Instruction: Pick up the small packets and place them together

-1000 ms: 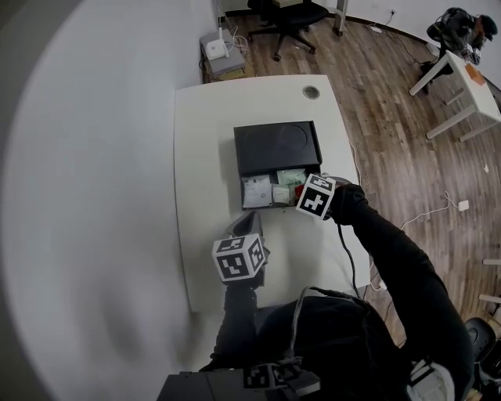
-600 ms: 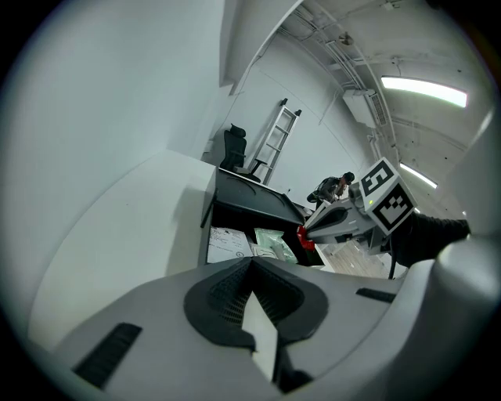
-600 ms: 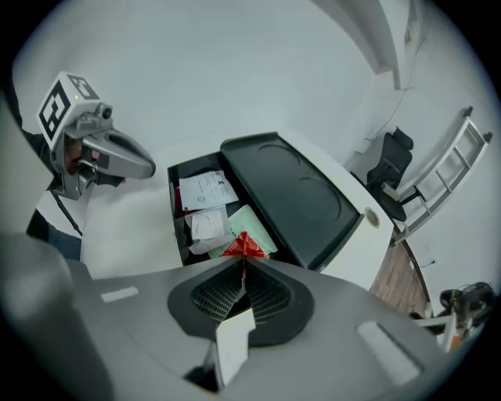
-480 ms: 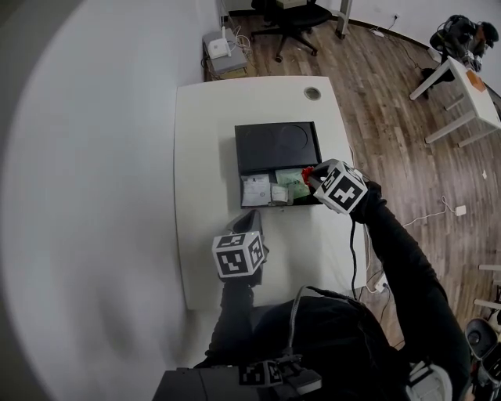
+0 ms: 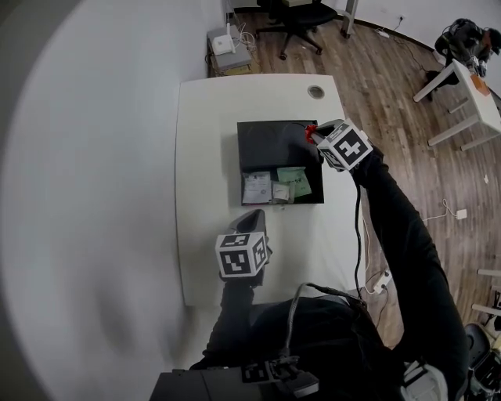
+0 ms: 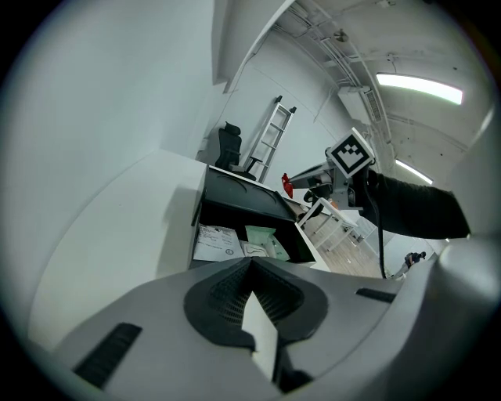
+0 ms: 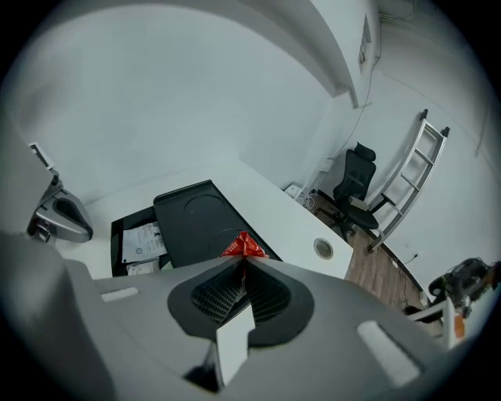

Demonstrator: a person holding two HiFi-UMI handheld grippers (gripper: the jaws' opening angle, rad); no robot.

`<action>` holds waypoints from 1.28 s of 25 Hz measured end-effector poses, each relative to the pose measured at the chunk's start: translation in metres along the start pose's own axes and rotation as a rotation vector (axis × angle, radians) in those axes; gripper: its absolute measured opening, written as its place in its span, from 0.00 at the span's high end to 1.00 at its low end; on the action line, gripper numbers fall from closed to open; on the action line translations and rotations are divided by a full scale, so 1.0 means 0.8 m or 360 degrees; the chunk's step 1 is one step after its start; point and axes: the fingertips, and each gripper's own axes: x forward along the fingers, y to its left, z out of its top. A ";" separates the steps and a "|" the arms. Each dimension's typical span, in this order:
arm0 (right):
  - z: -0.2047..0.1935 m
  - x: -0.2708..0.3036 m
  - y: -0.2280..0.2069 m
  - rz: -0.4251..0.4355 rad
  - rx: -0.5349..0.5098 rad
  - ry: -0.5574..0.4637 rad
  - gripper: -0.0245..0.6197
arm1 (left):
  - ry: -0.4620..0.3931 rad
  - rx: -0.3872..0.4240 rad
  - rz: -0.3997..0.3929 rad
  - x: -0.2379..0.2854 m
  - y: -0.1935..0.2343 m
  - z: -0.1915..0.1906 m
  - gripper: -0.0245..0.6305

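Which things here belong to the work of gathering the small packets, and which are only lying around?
Belong to the job: red packet, pinched in the right gripper above the black box; white packet and green packets lying in the box's open part.

Just lying about: office chair, ladder, white device near the chair, side table.

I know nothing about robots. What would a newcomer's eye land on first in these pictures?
First, the small red packet pinched in the closed jaws of the right gripper, held over the lidded end of the black box. Next, the box's open end nearer the person, where white and green packets lie, all on a white table.
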 end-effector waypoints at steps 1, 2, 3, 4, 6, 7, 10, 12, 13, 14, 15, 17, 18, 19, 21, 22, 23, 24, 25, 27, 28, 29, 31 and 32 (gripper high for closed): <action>0.001 0.008 -0.005 -0.0001 0.0022 0.0005 0.94 | 0.0002 -0.0002 0.0002 0.000 0.001 -0.001 0.96; 0.003 0.015 -0.009 0.0001 0.0051 0.0008 0.94 | 0.0005 -0.0004 0.0005 0.000 0.002 -0.002 0.96; 0.004 0.022 -0.012 0.0004 0.0079 0.0009 0.94 | 0.0009 -0.0005 0.0008 0.000 0.003 -0.003 0.96; 0.004 0.028 -0.014 0.0007 0.0098 0.0012 0.94 | 0.0013 -0.0006 0.0012 0.000 0.005 -0.004 0.96; 0.005 0.038 -0.019 0.0006 0.0103 0.0021 0.94 | 0.0014 -0.0013 0.0023 0.000 0.009 -0.002 0.96; 0.006 0.042 -0.020 0.0008 0.0097 0.0028 0.94 | 0.0013 -0.0019 0.0029 0.000 0.011 -0.001 0.96; 0.006 0.051 -0.020 0.0018 0.0087 0.0057 0.94 | 0.0018 -0.0035 0.0049 -0.001 0.019 0.001 0.96; 0.006 0.056 -0.021 0.0016 0.0080 0.0073 0.94 | 0.0024 -0.0040 0.0056 -0.001 0.022 0.002 0.96; 0.006 0.058 -0.022 0.0013 0.0080 0.0076 0.94 | 0.0027 -0.0043 0.0058 0.000 0.024 0.003 0.96; 0.006 0.060 -0.023 0.0009 0.0085 0.0078 0.94 | 0.0031 -0.0046 0.0060 0.000 0.025 0.002 0.96; 0.005 0.061 -0.024 0.0009 0.0093 0.0080 0.94 | 0.0032 -0.0048 0.0061 0.001 0.026 0.002 0.96; 0.003 0.063 -0.024 0.0022 0.0112 0.0082 0.93 | 0.0028 -0.0049 0.0062 0.003 0.027 0.002 0.96; 0.002 0.064 -0.024 0.0034 0.0120 0.0083 0.93 | 0.0027 -0.0049 0.0062 0.005 0.027 0.002 0.96; 0.001 0.064 -0.024 0.0042 0.0126 0.0086 0.93 | 0.0028 -0.0048 0.0063 0.006 0.028 0.002 0.96; -0.002 0.063 -0.026 0.0035 0.0129 0.0095 0.92 | 0.0038 -0.0046 0.0060 0.007 0.027 0.001 0.96; -0.004 0.061 -0.028 0.0030 0.0134 0.0094 0.91 | 0.0042 -0.0049 0.0057 0.007 0.027 0.001 0.96; -0.004 0.059 -0.029 0.0035 0.0147 0.0085 0.90 | 0.0044 -0.0055 0.0053 0.007 0.027 0.001 0.96; -0.003 0.057 -0.029 0.0050 0.0167 0.0069 0.89 | 0.0044 -0.0062 0.0051 0.007 0.027 0.001 0.96; -0.001 0.053 -0.029 0.0070 0.0189 0.0049 0.87 | 0.0044 -0.0067 0.0051 0.007 0.028 0.001 0.96; 0.004 0.042 -0.029 0.0111 0.0230 -0.0006 0.86 | 0.0044 -0.0066 0.0050 0.007 0.027 0.001 0.96; 0.008 0.034 -0.026 0.0141 0.0244 -0.0038 0.86 | 0.0044 -0.0064 0.0049 0.008 0.027 0.001 0.96; 0.012 0.024 -0.019 0.0183 0.0248 -0.0068 0.86 | 0.0044 -0.0062 0.0048 0.008 0.026 0.002 0.96; 0.020 0.004 0.004 0.0271 0.0218 -0.0109 0.86 | 0.0045 -0.0064 0.0048 0.008 0.027 0.002 0.96; 0.023 -0.004 0.017 0.0303 0.0187 -0.0118 0.85 | 0.0044 -0.0067 0.0047 0.008 0.028 0.001 0.96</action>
